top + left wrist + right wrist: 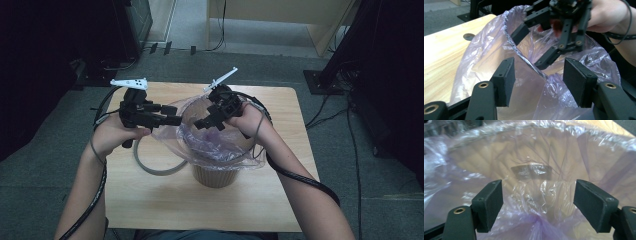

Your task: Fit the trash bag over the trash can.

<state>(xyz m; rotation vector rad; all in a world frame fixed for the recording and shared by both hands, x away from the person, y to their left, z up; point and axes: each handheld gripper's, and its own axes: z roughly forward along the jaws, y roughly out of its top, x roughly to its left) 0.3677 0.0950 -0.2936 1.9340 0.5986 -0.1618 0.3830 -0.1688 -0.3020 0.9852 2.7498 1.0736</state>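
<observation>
A tan bin (216,176) stands mid-table, lined with a thin purple plastic bag (220,145) whose edge spills over the rim. My left gripper (176,115) is at the bin's left side, level and open. In the left gripper view (537,75) the bag's (486,55) rolled edge runs between the jaws, and the pads do not press it. My right gripper (206,117) hovers over the bin mouth, tilted down to the left. It is open (537,200) with bunched bag film (534,152) below and between the jaws. The left gripper view shows it (530,51) too.
The wooden table (280,190) has bare surface in front and to the right of the bin. A grey ring (150,167) lies left of the bin. A small round hole (469,36) marks the tabletop. Dark racks and cables stand on the carpet around the table.
</observation>
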